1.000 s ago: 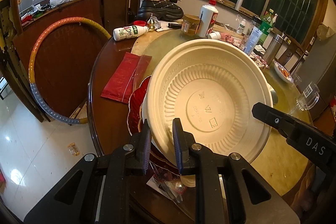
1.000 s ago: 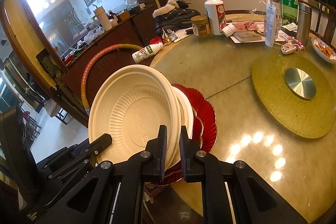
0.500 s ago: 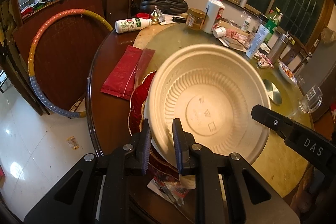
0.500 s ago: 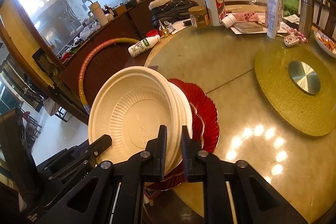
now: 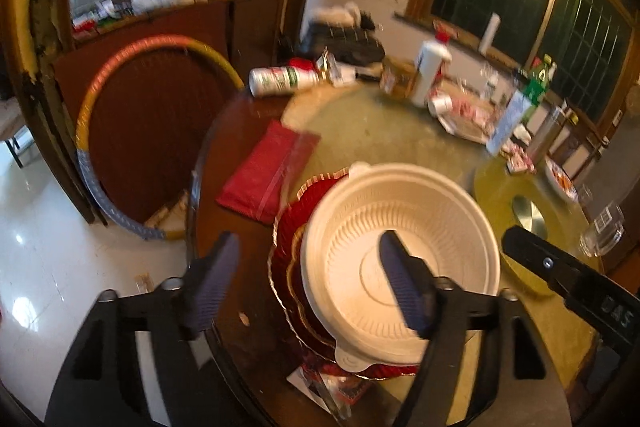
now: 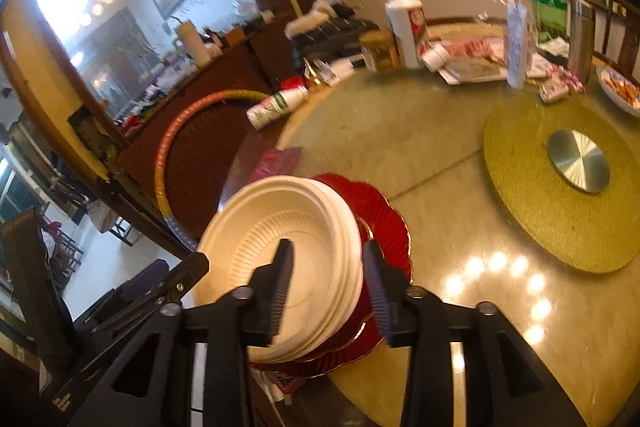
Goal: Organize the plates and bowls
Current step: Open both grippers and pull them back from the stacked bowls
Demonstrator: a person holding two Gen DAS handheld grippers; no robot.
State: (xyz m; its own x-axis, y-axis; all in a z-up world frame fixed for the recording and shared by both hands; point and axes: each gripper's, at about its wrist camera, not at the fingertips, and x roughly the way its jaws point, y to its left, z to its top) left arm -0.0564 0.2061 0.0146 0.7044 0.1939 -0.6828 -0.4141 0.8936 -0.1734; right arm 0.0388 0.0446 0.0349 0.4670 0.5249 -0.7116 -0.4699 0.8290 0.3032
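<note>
A stack of cream disposable bowls [image 5: 404,251] rests on a pile of red gold-rimmed plates [image 5: 296,227] near the round table's front edge. It also shows in the right wrist view [image 6: 304,251], on the red plates [image 6: 384,211]. My left gripper [image 5: 316,283] is open wide and empty, one finger over the bowl, the other over the table edge. My right gripper [image 6: 328,291] is open, its fingers either side of the bowls' rim without gripping it. The right gripper's finger also shows in the left wrist view [image 5: 568,271].
A red packet [image 5: 264,175] lies left of the plates. A gold turntable mat [image 6: 560,183] with a metal disc lies to the right. Bottles [image 6: 404,23], a jar and papers crowd the far side. A hoop [image 5: 100,131] leans on a cabinet beyond the table edge.
Both grippers have opened and let go of the bowl. The bowl has gone down from tilted in the air to lying flat on the stack. Both grippers have pulled back and up.
</note>
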